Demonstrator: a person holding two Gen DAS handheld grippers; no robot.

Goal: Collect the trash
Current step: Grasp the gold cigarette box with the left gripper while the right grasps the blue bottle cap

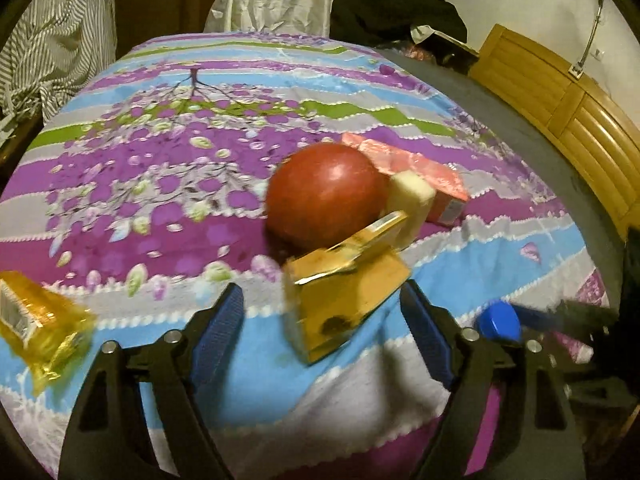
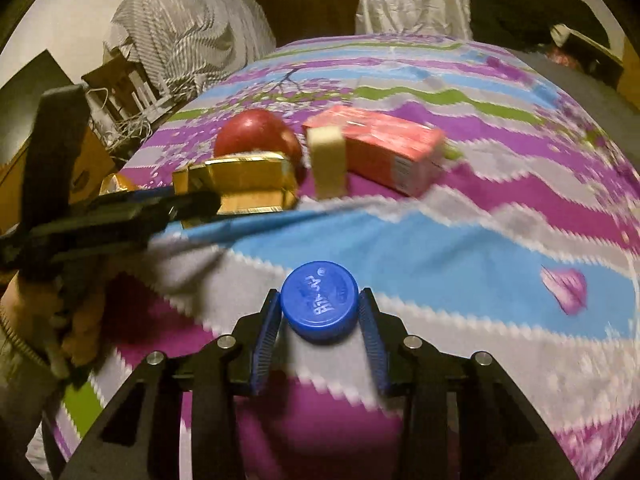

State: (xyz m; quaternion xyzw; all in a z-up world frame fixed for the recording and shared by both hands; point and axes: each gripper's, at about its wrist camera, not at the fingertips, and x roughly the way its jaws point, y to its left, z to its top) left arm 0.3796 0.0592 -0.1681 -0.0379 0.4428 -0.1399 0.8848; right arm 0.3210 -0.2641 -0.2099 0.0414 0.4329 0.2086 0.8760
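Right gripper [image 2: 320, 312] is at the blue bottle cap [image 2: 319, 305], which lies flat on the patterned bedspread [image 2: 500, 240]. The cap sits squarely between the 2 blue pads [image 2: 266, 336], top face up. Pads look to be touching its rim on both sides, so I read it as clamped on the cap, though motion blur leaves a little doubt.

Left gripper [image 1: 322, 300] is spread wide, gripping nothing. The gold box [image 1: 344, 300] lies just ahead of its fingertips and slightly right of centre, tilted, flap open, long axis running diagonally toward the far right. The right-hand pad [image 1: 420, 312] looks close to the box's corner; the left one is well clear.

Beyond the box: red apple [image 1: 326, 194], pale foam block [image 1: 412, 200], pink carton [image 1: 424, 172]. Yellow wrapper [image 1: 36, 320] sits off to the left.

My read: the left gripper is the nearer one for the box, but it needs to shift right and advance before closing.
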